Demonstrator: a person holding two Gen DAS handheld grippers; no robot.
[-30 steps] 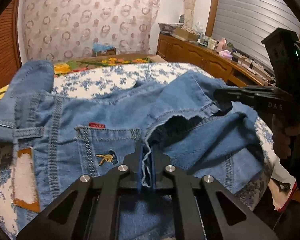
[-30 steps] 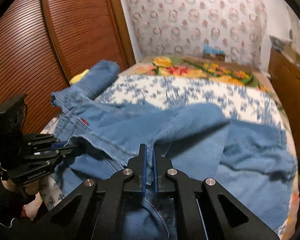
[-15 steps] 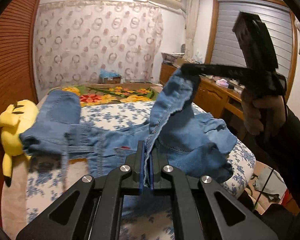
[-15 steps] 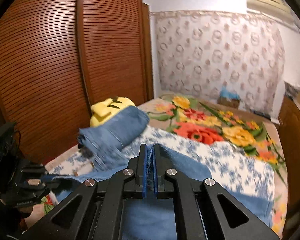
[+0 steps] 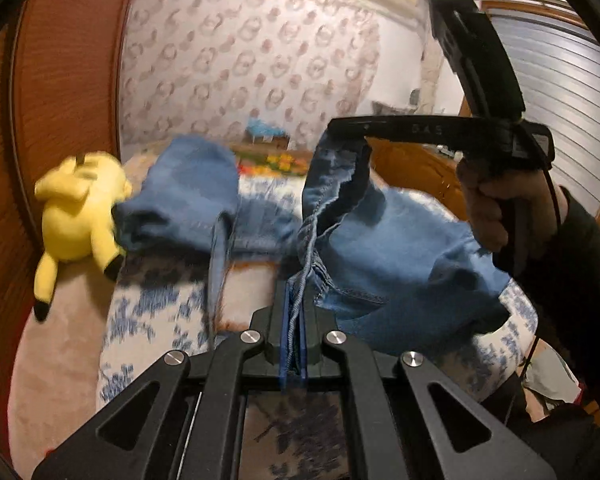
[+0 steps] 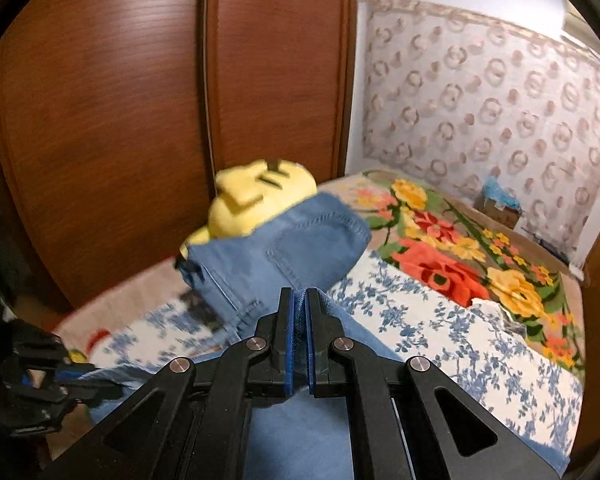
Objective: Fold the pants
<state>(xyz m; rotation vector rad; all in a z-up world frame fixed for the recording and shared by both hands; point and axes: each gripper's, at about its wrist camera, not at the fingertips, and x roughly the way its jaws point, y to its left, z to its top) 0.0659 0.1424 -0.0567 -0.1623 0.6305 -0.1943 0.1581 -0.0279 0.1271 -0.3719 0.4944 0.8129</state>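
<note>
The blue denim pants [image 5: 400, 248] hang partly lifted over the bed, and their far part [image 5: 188, 184] still lies on it beside a yellow plush toy [image 5: 80, 208]. My left gripper [image 5: 294, 300] is shut on a seamed edge of the denim. My right gripper [image 5: 332, 130], held by a hand [image 5: 496, 208], is higher and to the right, shut on another edge, and the cloth hangs twisted between the two. In the right wrist view the right gripper [image 6: 299, 308] pinches denim, the lying part of the pants [image 6: 284, 248] is just ahead, and the left gripper [image 6: 96, 380] is at the lower left.
The bed has a blue-flowered sheet [image 6: 440, 332] and a bright flower blanket [image 6: 440, 256] behind it. A brown slatted wardrobe [image 6: 140, 120] stands close on the left. A wooden dresser [image 5: 412, 168] runs along the right, and a patterned curtain [image 5: 252, 60] covers the back wall.
Both grippers rose and pulled back, lifting the gripped denim edges off the bed. The right one climbed higher than the left. Both views swung left toward the wardrobe and the plush toy.
</note>
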